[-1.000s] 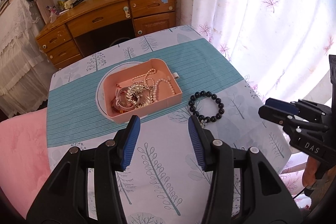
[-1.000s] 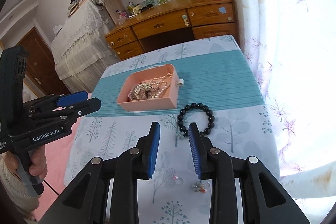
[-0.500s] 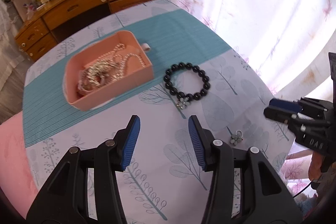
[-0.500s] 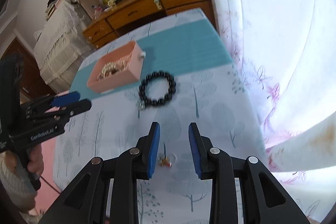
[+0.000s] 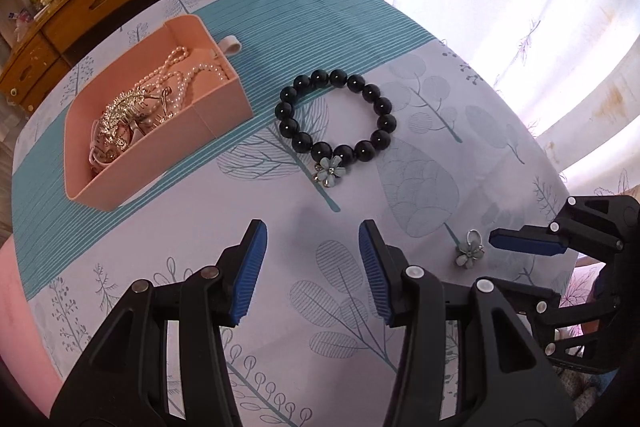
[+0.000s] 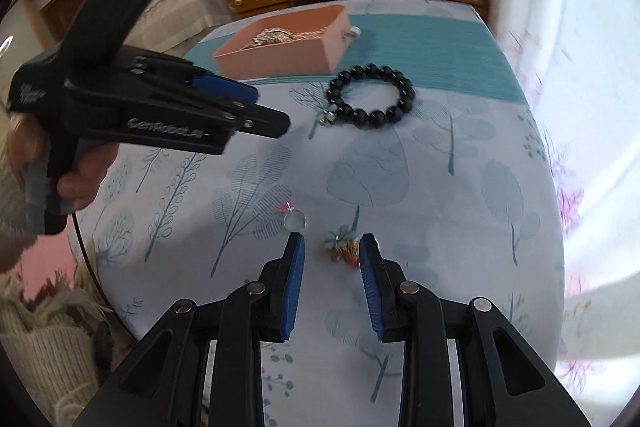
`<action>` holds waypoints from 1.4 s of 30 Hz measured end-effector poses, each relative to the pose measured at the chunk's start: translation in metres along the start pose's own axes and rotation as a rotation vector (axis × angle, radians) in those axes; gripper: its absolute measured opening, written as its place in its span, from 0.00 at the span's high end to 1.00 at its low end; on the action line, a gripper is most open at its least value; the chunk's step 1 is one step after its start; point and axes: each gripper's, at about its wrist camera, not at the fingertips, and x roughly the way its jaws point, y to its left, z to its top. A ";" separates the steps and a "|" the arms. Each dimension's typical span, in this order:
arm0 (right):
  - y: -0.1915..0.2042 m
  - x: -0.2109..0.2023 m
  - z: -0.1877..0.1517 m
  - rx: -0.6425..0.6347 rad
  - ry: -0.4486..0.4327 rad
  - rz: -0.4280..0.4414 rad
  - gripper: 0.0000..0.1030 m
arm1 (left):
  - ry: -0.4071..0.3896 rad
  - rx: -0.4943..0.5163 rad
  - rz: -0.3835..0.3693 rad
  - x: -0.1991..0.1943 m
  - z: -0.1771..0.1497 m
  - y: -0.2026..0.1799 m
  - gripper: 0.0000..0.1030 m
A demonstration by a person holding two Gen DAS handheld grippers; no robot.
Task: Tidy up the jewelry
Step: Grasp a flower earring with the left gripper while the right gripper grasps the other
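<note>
Black bead bracelet flat, flower charm toward open left gripper

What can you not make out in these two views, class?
1. Box contents: right view, near wall hides most.
2. Small pieces between the right gripper fingers: right view, blurred, kind unclear.
3. Ring: right view, too small; absent from the left view.
4. Box bottom: left view, tangled jewelry covers it.
</note>
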 end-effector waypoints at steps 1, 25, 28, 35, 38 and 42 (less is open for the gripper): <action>0.001 0.002 0.004 -0.022 -0.005 0.010 0.72 | 0.004 -0.005 -0.001 0.002 0.000 0.002 0.57; -0.016 0.017 0.022 -0.184 -0.075 0.004 0.81 | -0.020 -0.045 -0.051 0.023 0.015 0.004 0.57; -0.022 0.008 0.029 -0.112 -0.122 0.015 0.81 | -0.017 -0.041 -0.044 0.033 0.020 0.002 0.57; -0.027 0.002 0.033 -0.035 -0.160 0.041 0.81 | -0.046 -0.014 -0.012 0.045 0.024 -0.001 0.65; -0.027 0.002 0.032 -0.026 -0.164 0.040 0.81 | -0.060 -0.009 -0.013 0.045 0.024 -0.002 0.83; -0.029 0.002 0.031 0.000 -0.165 0.051 0.81 | -0.072 -0.017 -0.002 0.040 0.020 0.001 0.84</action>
